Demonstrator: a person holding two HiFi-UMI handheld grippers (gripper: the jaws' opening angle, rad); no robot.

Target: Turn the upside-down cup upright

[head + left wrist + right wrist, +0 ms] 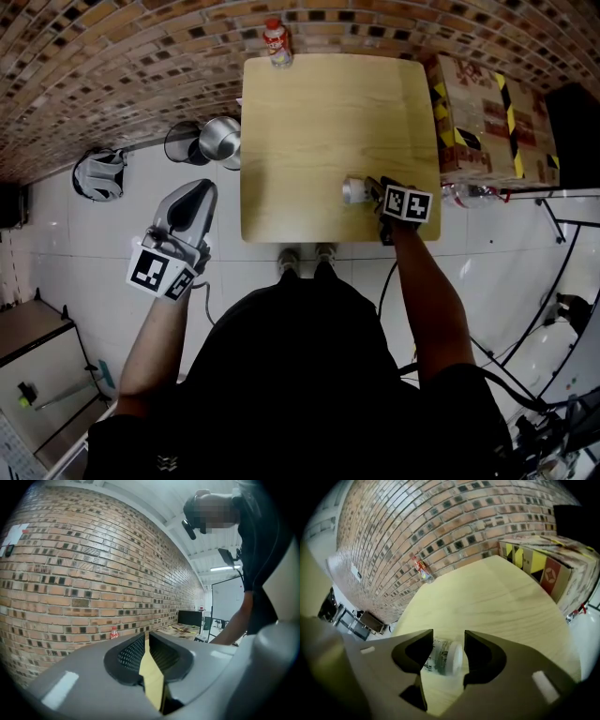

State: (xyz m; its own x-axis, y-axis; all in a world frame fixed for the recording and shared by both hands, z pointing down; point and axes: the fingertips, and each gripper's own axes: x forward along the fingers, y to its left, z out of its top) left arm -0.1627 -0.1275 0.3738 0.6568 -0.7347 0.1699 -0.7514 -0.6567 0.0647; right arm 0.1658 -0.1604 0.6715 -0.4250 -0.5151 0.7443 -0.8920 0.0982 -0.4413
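I read the right gripper (375, 190) at the near right part of the table (319, 122), angled down toward the top. In the right gripper view its jaws were spread, with the cup (443, 656) between them. I could see no pad pressing on the cup. The cup (354, 190) lay on its side on the wood, close to the table's near edge.

I read the left gripper (199, 192) off the table's left side, above the tiled floor. Its jaws were pressed together with nothing between them.

A red-capped bottle (276, 42) stood at the table's far edge, well apart from the cup. A cardboard box (478, 112) stood beside the table's right side.
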